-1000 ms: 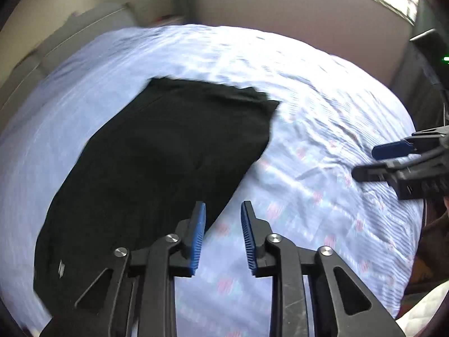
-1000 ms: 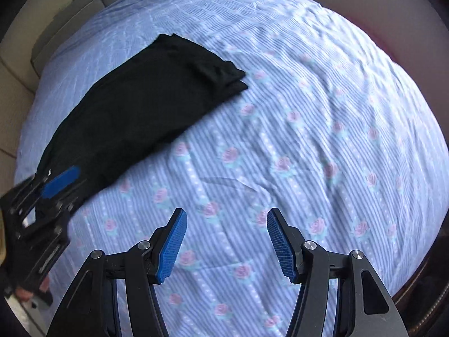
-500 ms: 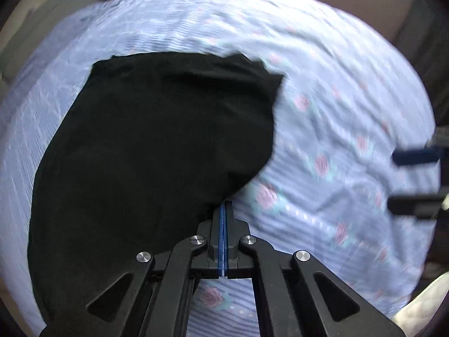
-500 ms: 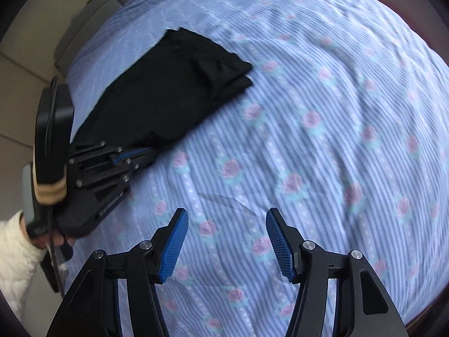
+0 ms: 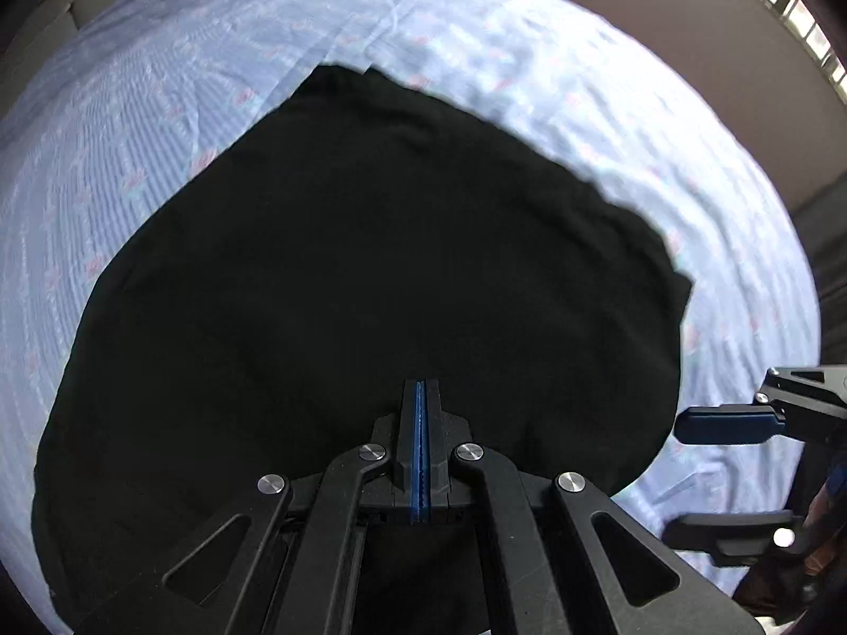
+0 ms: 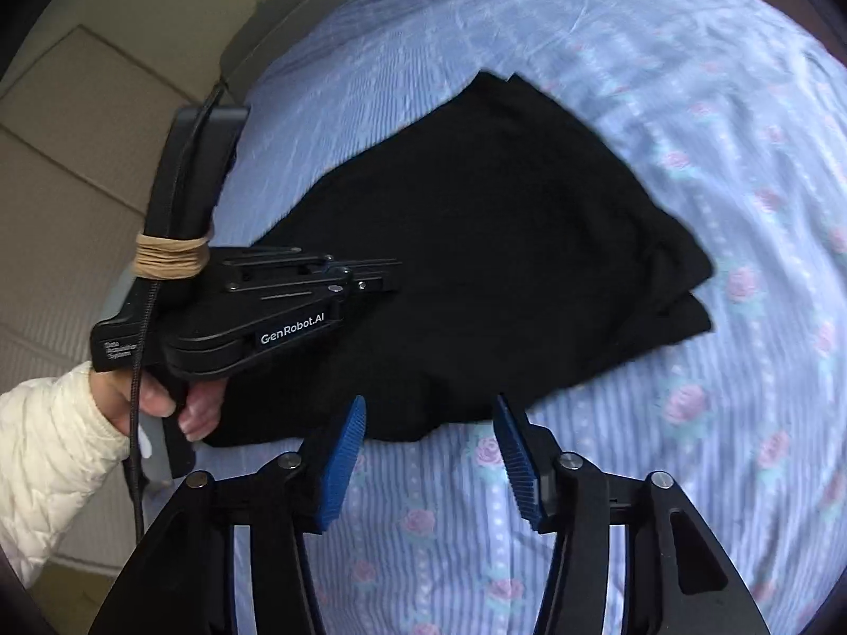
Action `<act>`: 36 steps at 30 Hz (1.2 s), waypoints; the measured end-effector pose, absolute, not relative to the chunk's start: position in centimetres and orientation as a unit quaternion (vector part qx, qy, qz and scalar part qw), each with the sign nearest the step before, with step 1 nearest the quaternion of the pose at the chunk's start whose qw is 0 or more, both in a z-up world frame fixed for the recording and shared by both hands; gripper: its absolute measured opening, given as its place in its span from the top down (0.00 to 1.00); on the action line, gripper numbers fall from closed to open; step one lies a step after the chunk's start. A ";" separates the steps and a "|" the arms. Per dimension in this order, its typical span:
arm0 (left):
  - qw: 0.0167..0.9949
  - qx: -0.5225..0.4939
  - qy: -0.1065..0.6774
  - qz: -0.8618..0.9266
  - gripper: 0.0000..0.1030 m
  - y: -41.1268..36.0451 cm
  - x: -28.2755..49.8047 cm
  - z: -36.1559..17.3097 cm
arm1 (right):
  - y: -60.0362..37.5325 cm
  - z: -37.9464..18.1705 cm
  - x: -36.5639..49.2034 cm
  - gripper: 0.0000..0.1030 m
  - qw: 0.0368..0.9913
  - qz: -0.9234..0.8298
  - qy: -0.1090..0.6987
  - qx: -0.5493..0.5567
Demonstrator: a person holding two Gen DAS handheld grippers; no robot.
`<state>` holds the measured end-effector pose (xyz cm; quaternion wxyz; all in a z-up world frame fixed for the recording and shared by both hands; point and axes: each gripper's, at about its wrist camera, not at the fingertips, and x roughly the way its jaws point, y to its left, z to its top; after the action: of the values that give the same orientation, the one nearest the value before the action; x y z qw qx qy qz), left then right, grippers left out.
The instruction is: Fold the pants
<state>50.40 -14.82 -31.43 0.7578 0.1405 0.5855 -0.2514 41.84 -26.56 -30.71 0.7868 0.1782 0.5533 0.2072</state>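
Observation:
Black pants [image 5: 370,275] lie folded on a blue striped bedsheet with pink roses [image 5: 159,106]. My left gripper [image 5: 421,391] is shut, its tips over the near part of the pants; whether it pinches cloth is hidden. In the right wrist view the left gripper [image 6: 389,278] reaches over the pants [image 6: 503,222] from the left. My right gripper [image 6: 429,418] is open and empty, its fingers straddling the near edge of the pants. It also shows in the left wrist view [image 5: 683,468] at the right, beside the pants' edge.
The bedsheet [image 6: 688,450] spreads to the right and near side. A beige tiled floor [image 6: 69,169] lies beyond the bed's left edge. A wall and window [image 5: 767,0] stand behind the bed.
My left gripper shut and moved forward over the pants. My right gripper moved in towards the near edge of the pants, still open.

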 end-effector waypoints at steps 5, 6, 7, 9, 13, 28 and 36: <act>0.759 0.143 0.557 -0.305 0.81 -13.2 45.6 -28.3 | -26.2 -31.6 40.9 0.53 0.778 0.196 0.571 0.175; 0.754 0.149 0.556 -0.317 0.77 -13.2 44.6 -28.0 | -26.4 -31.7 40.5 0.53 0.776 0.191 0.574 0.178; 0.747 0.155 0.557 -0.328 0.70 -13.2 43.5 -27.9 | -26.6 -31.9 39.8 0.53 0.773 0.181 0.580 0.180; 0.732 0.177 0.559 -0.347 0.69 -13.4 41.8 -28.1 | -27.0 -32.3 39.1 0.53 0.771 0.168 0.587 0.181; 0.718 0.259 0.542 -0.352 0.68 -14.7 39.6 -30.4 | -26.9 -33.0 38.0 0.53 0.762 0.156 0.601 0.182; 0.741 0.117 0.595 -0.288 0.96 -10.8 47.9 -30.8 | -22.8 -31.2 42.4 0.53 0.782 0.205 0.563 0.173; 0.742 0.096 0.599 -0.285 0.96 -9.6 48.5 -30.8 | -20.5 -31.3 46.9 0.53 0.773 0.253 0.558 0.163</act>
<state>48.50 -9.59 -30.77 0.7424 0.0956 0.5989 -0.2847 46.85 -20.46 -31.33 0.7735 0.1632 0.5575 0.2535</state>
